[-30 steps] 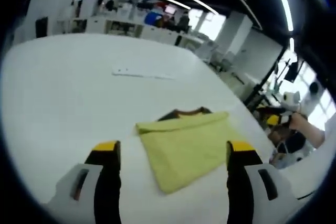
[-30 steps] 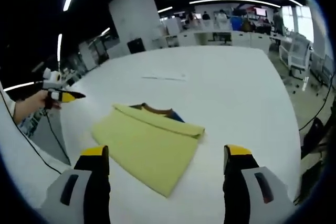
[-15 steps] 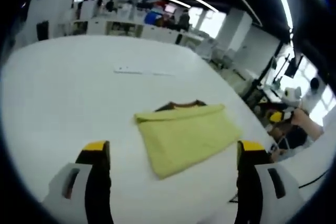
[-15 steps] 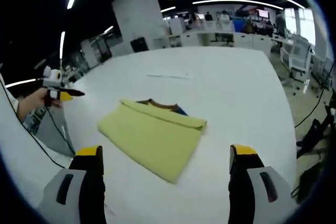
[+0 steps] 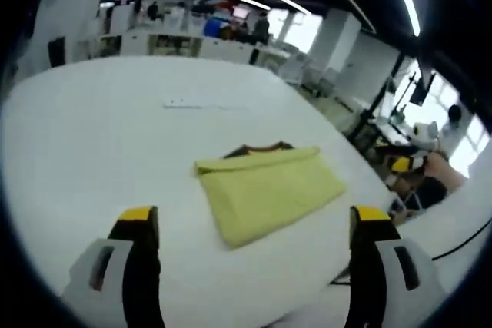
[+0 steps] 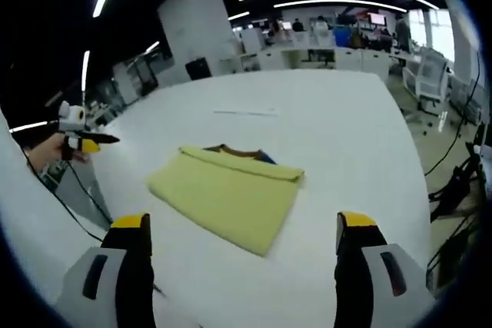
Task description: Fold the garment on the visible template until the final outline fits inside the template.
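Note:
A yellow garment (image 5: pixel 265 189) lies folded into a flat rectangle on the white table (image 5: pixel 92 136), with a brown collar (image 5: pixel 260 147) peeking out at its far edge. The same folded garment (image 6: pixel 227 194) shows in the right gripper view, brown and blue trim (image 6: pixel 244 153) at its far side. My left gripper (image 5: pixel 250 224) is open, held back from the garment above the table's near edge. My right gripper (image 6: pixel 240 228) is open too, also short of the garment. Nothing is between either pair of jaws. The other gripper (image 6: pixel 77 134), in a hand, shows at the left of the right gripper view.
A thin pale strip (image 5: pixel 188 103) lies on the table beyond the garment, also visible as a strip (image 6: pixel 244 113) in the right gripper view. A person (image 5: pixel 430 178) is off the table's right side. Desks, chairs and shelves stand in the background. A cable (image 6: pixel 81 197) hangs near the left table edge.
Both cameras have pulled back and up from the garment, so it looks smaller and farther. The garment itself has not moved. Both grippers stay open.

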